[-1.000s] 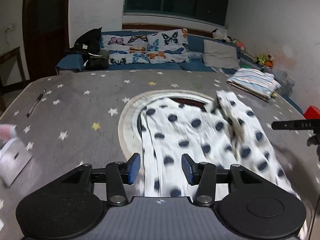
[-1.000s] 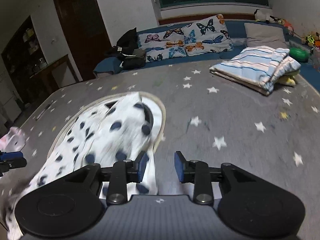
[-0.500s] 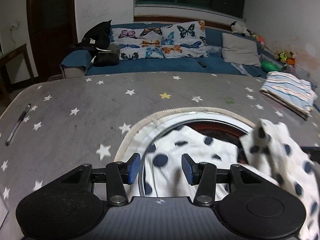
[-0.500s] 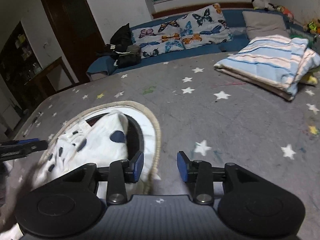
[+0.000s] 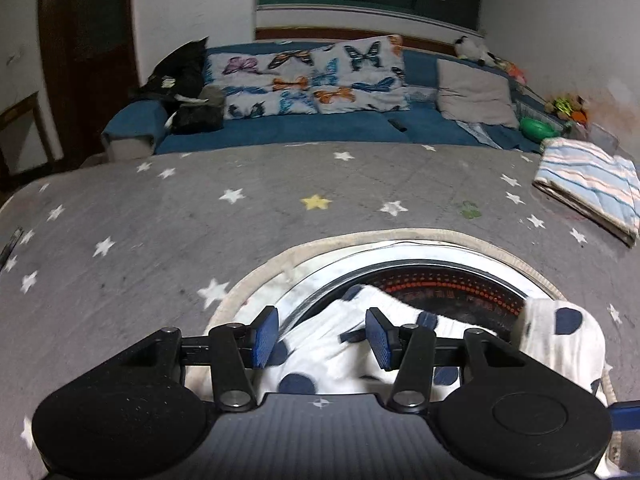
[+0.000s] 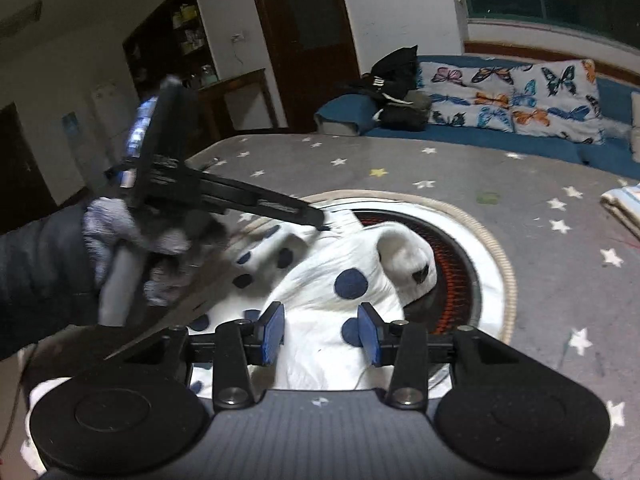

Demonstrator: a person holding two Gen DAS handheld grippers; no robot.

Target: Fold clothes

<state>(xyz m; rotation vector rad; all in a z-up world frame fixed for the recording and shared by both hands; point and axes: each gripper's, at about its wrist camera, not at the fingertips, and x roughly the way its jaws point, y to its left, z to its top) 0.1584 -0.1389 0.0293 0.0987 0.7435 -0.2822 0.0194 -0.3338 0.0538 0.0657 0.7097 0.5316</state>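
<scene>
A white garment with dark blue dots (image 5: 320,360) lies bunched over a round, red-glowing heater opening (image 5: 440,284) in the grey starred table cover. My left gripper (image 5: 322,338) hangs just above the cloth. Its jaws are opening, and the blue pads stand apart without pressing on the fabric. In the right wrist view a gloved hand holds the left gripper (image 6: 320,220), with its tips at the garment's far edge. My right gripper (image 6: 320,332) hovers over the garment (image 6: 352,284). Its jaws are opening too, with cloth below them and not pinched.
A folded striped blanket (image 5: 592,184) lies at the table's far right. A blue sofa with butterfly pillows (image 5: 312,80) and dark bags runs along the back. The grey cover (image 5: 160,220) is bare on the left, apart from a dark pen-like thing (image 5: 10,240) at its edge.
The garment was spread long over the table and is now gathered into a heap on the round opening. The right view has swung left onto the left gripper, and the right jaws have widened.
</scene>
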